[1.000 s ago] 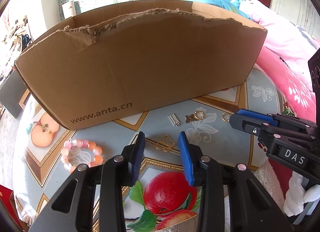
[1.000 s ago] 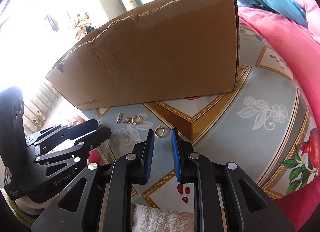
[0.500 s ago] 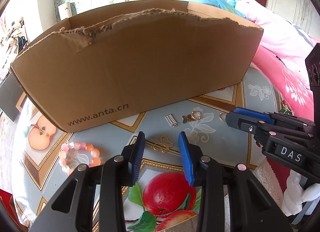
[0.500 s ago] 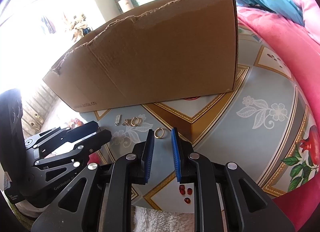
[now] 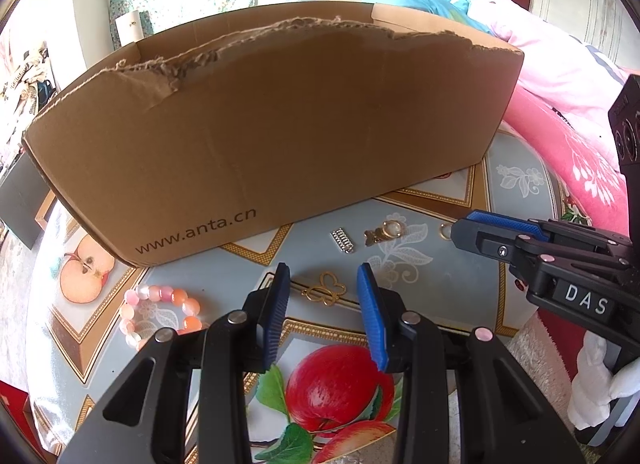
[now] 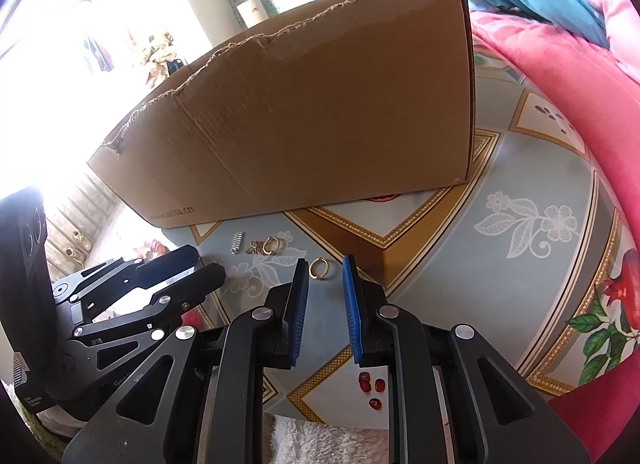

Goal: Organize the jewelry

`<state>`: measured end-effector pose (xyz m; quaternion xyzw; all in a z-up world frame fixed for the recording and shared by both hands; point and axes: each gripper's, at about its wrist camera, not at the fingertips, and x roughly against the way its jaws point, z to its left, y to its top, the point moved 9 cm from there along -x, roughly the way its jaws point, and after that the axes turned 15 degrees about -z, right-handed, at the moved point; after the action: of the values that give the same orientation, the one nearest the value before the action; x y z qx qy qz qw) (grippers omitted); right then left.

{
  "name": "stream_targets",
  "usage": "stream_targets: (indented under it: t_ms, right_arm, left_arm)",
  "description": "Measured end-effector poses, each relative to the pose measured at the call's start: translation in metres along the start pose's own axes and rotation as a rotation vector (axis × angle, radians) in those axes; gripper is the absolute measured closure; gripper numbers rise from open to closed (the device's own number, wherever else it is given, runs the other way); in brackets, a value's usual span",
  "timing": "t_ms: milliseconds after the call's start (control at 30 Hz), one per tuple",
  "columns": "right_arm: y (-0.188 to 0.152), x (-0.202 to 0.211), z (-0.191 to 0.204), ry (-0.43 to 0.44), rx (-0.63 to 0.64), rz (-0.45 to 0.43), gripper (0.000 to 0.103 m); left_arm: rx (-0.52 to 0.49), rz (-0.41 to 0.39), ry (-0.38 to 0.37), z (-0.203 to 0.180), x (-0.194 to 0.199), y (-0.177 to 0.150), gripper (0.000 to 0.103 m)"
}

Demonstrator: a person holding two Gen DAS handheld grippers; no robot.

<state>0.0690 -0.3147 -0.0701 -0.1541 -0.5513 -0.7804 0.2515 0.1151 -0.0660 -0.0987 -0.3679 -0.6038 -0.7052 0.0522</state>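
Left gripper (image 5: 324, 284) jaws: standing spread, pinching nothing, hovering in front of the cardboard box (image 5: 280, 135).
Butterfly clasp (image 5: 324, 290): lying flat on the bench (image 5: 460, 284), showing between the left jaws, in front of the box.
Right gripper (image 6: 325, 272) jaws: standing a little apart, narrower than the left, gripping nothing, hovering off the box's near right part.
Gold ring (image 6: 319, 268): lying on the bench just ahead of the right jaws, in front of the box, not touching the blue pads.
Silver spring piece (image 5: 343, 240): lying close to the box's front wall.
Gold charm with ring (image 5: 383, 232): resting just right of the spring piece, also near the box.
Bead bracelet (image 5: 160, 314): lying in front of the box's left end, left of the left gripper.
Red stones (image 6: 372, 386): sitting at the bench edge, well away from the box, below the right jaws.
Pink bedding (image 6: 580, 75): lying to the right of the box.
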Motion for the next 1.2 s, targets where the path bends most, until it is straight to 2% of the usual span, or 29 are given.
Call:
stream_targets:
  t_ms: [700,1000,1200]
  right_arm:
    - [0.001,-0.002,-0.001,0.037,0.03,0.014,0.085]
    - [-0.002,-0.009,0.015,0.001,0.143,0.025,0.085]
    - [-0.003,-0.013,0.024,-0.018,0.203,0.031,0.085]
  left_arm:
    - [-0.031,-0.033,-0.001,-0.001,0.001,-0.002,0.07]
    - [-0.049,-0.036,-0.013,-0.007,-0.003,0.002,0.084]
    - [-0.064,-0.043,-0.019,-0.008,-0.003,0.002,0.084]
